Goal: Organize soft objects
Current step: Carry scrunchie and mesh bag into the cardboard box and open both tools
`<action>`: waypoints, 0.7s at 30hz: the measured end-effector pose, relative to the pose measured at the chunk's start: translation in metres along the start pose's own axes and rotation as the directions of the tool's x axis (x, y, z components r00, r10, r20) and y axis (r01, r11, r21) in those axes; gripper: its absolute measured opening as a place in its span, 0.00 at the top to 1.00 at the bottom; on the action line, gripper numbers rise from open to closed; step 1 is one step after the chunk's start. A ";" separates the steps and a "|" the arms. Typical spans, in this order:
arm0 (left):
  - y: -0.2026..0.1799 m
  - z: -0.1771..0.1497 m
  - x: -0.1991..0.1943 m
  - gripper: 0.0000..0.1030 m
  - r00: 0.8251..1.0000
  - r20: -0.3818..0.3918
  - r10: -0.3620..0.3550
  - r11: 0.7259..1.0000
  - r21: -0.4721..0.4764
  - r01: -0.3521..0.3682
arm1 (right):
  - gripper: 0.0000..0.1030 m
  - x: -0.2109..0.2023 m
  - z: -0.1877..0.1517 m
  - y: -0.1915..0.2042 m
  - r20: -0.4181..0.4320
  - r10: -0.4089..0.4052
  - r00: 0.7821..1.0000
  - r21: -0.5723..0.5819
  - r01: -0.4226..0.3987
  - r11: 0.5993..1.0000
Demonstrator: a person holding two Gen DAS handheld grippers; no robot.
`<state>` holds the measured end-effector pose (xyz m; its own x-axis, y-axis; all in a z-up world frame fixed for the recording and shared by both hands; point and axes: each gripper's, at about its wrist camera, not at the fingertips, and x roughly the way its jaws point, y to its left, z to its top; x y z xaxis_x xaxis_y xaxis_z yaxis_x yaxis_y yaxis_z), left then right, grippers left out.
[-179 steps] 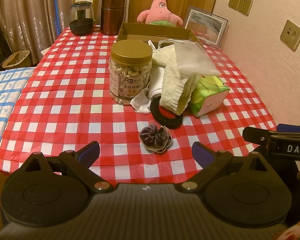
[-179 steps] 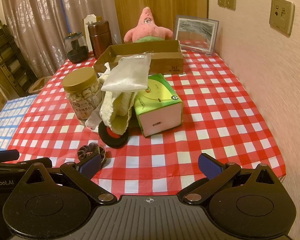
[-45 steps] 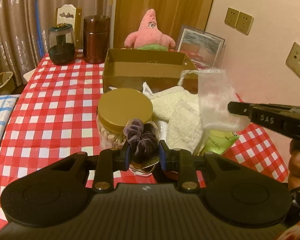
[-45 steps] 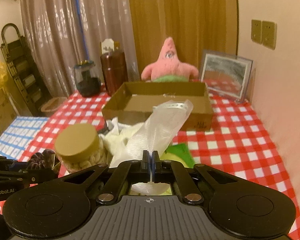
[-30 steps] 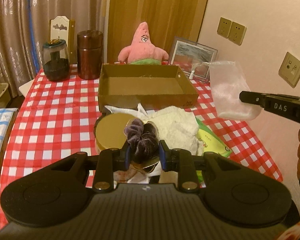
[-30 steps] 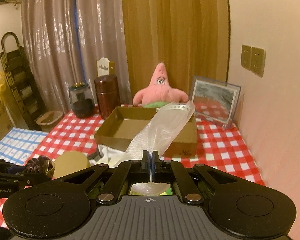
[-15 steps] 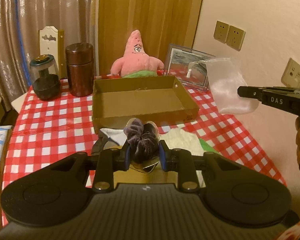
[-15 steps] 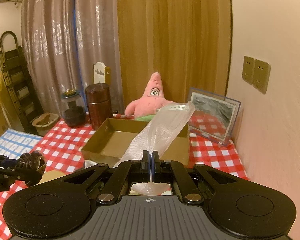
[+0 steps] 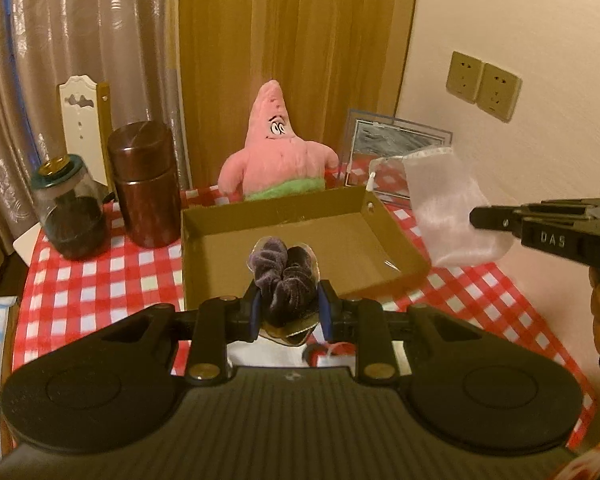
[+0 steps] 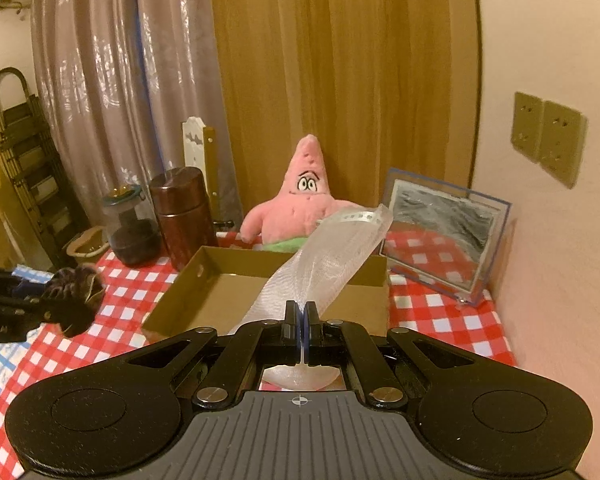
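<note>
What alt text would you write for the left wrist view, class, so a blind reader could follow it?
The left gripper holds a dark purple scrunchie before an open cardboard box on a red checked tablecloth. At right, the right gripper holds a sheer white pouch; a pink star plush sits behind the box.

The open brown cardboard box (image 9: 300, 236) sits mid-table on the red-and-white checked tablecloth (image 9: 100, 280). Behind the box, the pink star-shaped plush toy (image 9: 276, 152). Left of the box, the dark wooden canister (image 9: 146, 188), the glass jar (image 9: 70, 212) beyond it. Right-rear of the box, the clear-framed picture (image 10: 444, 240). The dark purple velvet scrunchie (image 9: 282, 276) hangs before the box, the translucent mesh pouch (image 9: 448, 216) at its right.
</note>
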<state>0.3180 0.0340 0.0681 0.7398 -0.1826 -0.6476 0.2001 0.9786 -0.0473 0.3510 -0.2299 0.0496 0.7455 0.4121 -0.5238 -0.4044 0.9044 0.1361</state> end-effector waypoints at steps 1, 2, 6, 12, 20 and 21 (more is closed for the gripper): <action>0.001 0.004 0.007 0.76 1.000 -0.006 -0.002 1.000 0.003 0.002 | 0.99 0.008 0.002 -0.001 -0.008 0.005 1.000 0.002 -0.005 1.000; 0.003 0.009 0.017 0.76 1.000 -0.014 -0.004 1.000 0.007 0.004 | 0.99 0.016 0.004 -0.003 -0.016 0.009 1.000 0.004 -0.009 1.000; 0.010 0.022 0.053 0.76 0.999 -0.038 -0.021 1.000 0.014 0.021 | 0.99 0.048 0.007 -0.009 -0.054 0.022 0.998 0.014 -0.021 1.000; 0.023 0.029 0.103 0.76 0.995 -0.093 -0.033 0.999 0.019 0.034 | 0.99 0.088 0.006 -0.020 -0.089 0.031 0.995 0.033 -0.028 0.999; 0.043 0.034 0.160 0.75 0.987 -0.155 -0.035 0.999 0.016 0.038 | 0.99 0.137 0.003 -0.037 -0.136 0.033 0.990 0.058 -0.025 0.998; 0.044 0.035 0.166 0.75 0.987 -0.158 -0.033 0.999 0.023 0.037 | 0.99 0.142 0.002 -0.039 -0.143 0.032 0.989 0.062 -0.023 0.998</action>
<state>0.4721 0.0436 -0.0145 0.6219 -0.1972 -0.7578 0.2418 0.9688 -0.0537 0.4737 -0.2061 -0.0280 0.6492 0.4206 -0.6338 -0.3879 0.8998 0.1998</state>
